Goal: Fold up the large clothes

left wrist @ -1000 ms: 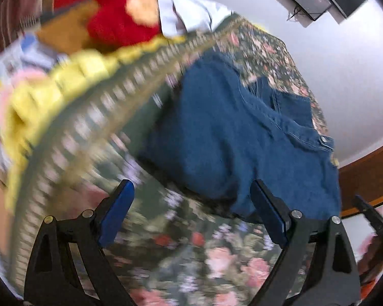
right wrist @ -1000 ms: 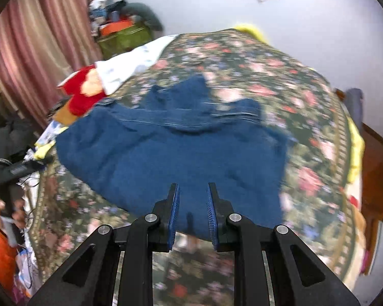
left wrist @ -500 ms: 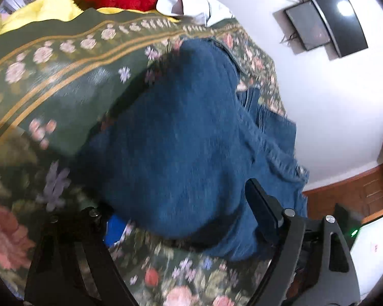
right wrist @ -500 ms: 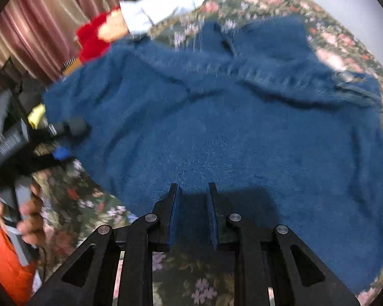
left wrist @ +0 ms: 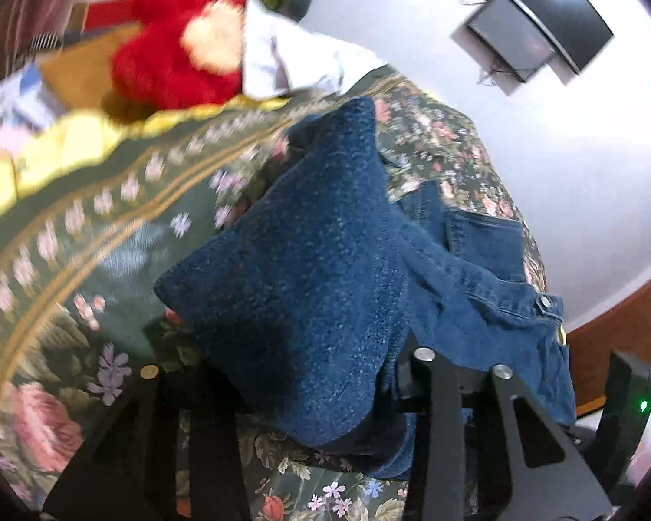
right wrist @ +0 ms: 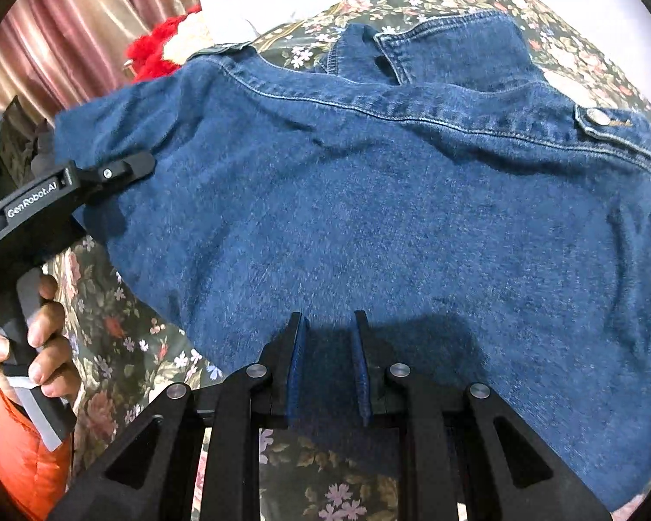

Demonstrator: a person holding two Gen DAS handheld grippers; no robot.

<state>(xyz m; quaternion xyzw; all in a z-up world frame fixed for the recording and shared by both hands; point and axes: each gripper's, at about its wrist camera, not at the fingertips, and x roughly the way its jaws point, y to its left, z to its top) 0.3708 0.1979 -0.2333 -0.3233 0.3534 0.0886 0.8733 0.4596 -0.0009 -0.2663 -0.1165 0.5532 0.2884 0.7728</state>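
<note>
Bedroom: bed (right wrist: 121, 347) under a dark floral spread, white wall beyond, curtains at one side. Denim jacket (right wrist: 390, 225) lies spread on the bed, collar away from you, hem towards you. Nearest, your right gripper (right wrist: 327, 364) has its fingers nearly shut with the hem edge pinched between the pads; the bite looks shallow, so a quick lift could pull the denim out. At the side, your left gripper (right wrist: 126, 169) is at the jacket's far-left corner, its fingers closing with a bunched fold of denim (left wrist: 317, 304) between them; whether the pads press yet cannot be told. Risk: if it closes on the bulge rather than the edge, only one layer may be taken and the fold will come out skewed. Risk: uneven lift between the two hands would drag the jacket across the spread and wrinkle it. Farther off, the red plush toy (left wrist: 173, 65) and white cloth (left wrist: 290, 65) lie near the bed's edge; a long sweep could snag them.
</note>
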